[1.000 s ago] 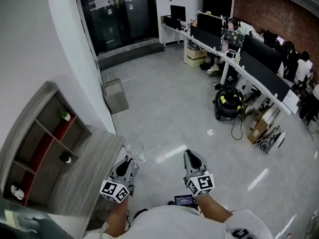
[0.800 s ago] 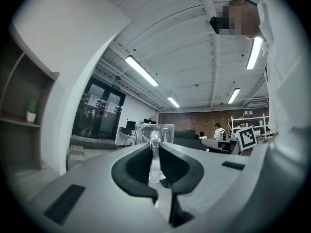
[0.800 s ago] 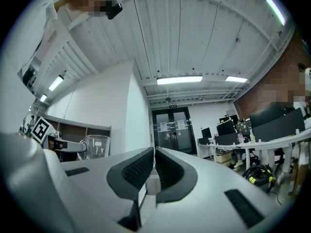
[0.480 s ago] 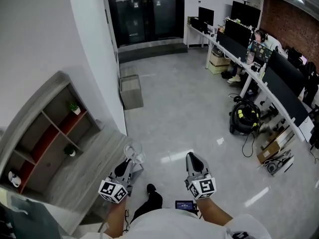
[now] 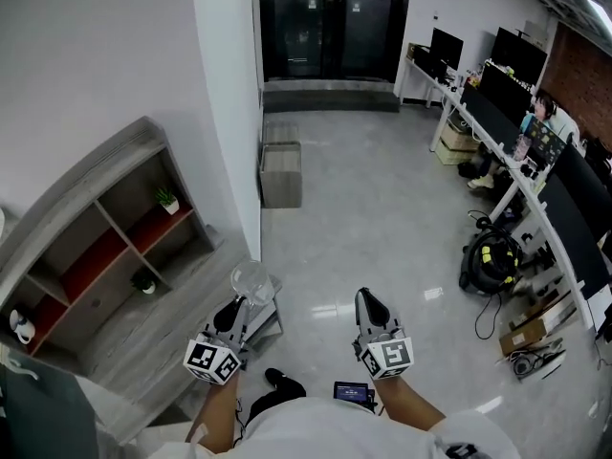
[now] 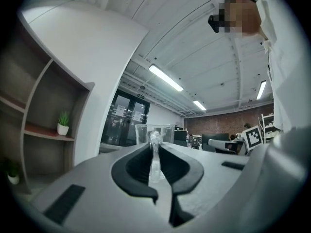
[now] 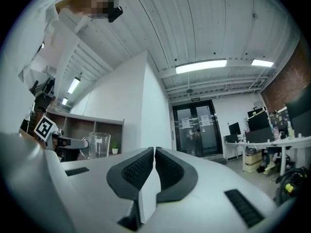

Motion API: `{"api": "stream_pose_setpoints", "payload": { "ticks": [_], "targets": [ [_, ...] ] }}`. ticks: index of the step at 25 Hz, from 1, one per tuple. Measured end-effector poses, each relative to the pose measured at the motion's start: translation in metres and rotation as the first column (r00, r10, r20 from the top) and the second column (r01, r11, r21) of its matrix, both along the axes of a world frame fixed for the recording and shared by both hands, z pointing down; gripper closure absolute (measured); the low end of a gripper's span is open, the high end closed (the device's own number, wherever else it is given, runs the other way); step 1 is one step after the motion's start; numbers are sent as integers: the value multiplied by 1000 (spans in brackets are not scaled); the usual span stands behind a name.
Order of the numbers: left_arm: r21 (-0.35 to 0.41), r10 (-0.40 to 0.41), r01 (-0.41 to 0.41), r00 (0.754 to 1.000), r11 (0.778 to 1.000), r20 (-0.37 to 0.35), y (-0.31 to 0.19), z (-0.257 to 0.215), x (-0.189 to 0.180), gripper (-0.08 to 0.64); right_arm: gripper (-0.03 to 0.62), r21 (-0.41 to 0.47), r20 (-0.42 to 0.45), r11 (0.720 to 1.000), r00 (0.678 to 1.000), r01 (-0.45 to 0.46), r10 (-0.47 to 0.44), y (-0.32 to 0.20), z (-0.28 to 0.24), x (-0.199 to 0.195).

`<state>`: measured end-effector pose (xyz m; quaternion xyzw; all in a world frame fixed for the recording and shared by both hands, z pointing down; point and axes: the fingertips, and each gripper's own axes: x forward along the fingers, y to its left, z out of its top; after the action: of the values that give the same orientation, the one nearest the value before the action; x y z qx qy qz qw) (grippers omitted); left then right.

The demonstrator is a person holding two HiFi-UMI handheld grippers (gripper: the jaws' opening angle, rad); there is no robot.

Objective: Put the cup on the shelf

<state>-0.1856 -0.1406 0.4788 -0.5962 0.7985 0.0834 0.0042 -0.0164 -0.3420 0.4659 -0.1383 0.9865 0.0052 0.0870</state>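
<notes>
My left gripper (image 5: 241, 306) is shut on the handle of a clear glass cup (image 5: 251, 282), which it holds upright above the floor. In the left gripper view the cup (image 6: 154, 132) stands just past the closed jaws. A grey wooden shelf (image 5: 105, 247) with red back panels stands against the white wall at the left. The cup is to the right of it, apart from it. My right gripper (image 5: 368, 304) is shut with nothing in it, level with the left one. From the right gripper view the cup (image 7: 98, 144) shows at the left.
Two small potted plants (image 5: 167, 199) and a white object (image 5: 19, 325) sit in the shelf's compartments. A grey box (image 5: 281, 172) stands on the floor by the wall. Desks with monitors (image 5: 507, 94), a seated person, and a black-yellow vacuum (image 5: 490, 256) fill the right side. Glass doors (image 5: 330, 22) are ahead.
The view has swung left, so the shelf now sits nearer the middle. Both grippers keep their places, and the cup stays in the left one.
</notes>
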Motion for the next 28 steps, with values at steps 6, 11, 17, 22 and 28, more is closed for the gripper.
{"api": "stream_pose_setpoints", "payload": {
  "ticks": [6, 11, 17, 22, 28],
  "targets": [
    [-28, -103, 103, 994, 994, 24, 13, -6, -68, 529, 555, 5, 0, 994, 994, 113, -113, 2, -11, -91],
    [-40, -216, 217, 976, 975, 39, 46, -12, -132, 529, 555, -2, -12, 977, 977, 213, -213, 20, -12, -178],
    [-44, -347, 348, 938, 937, 25, 104, -10, -205, 529, 555, -6, -22, 936, 936, 351, -351, 69, -9, -288],
    [-45, -427, 428, 904, 902, 32, 139, -11, -242, 529, 555, -2, -24, 894, 894, 448, -448, 106, -10, -352],
    [-27, -506, 507, 862, 861, 42, 168, -16, -269, 529, 555, 1, -28, 829, 829, 559, -558, 151, -10, -400]
  ]
}}
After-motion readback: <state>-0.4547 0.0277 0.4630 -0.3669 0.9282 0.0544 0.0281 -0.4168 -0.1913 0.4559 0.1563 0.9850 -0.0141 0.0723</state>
